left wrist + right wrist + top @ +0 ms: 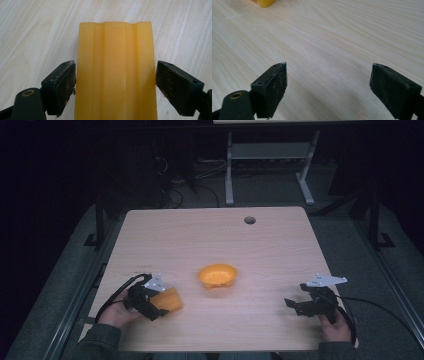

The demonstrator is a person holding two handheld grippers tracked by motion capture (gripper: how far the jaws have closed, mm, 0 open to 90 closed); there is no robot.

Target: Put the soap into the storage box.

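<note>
Orange block (115, 72) sits between my left claw's (115, 82) spread jaws, ungripped; bowl (217, 275) waits, right claw (328, 85) gapes empty.

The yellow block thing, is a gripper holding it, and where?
Not firmly yet. The left gripper has its jaws on both long sides of the ridged yellow block; one pad touches, the other shows a gap. The right gripper is open, holding nothing.

The near end of the ridged orange piece (116, 72) is cut off by the bottom edge of the left gripper view, and in the high view it is partly covered by the left gripper (150, 304). The orange bowl (265, 3) is clipped by the top edge of the right gripper view. Whether the jaws touch the piece on both sides cannot be told.
</note>
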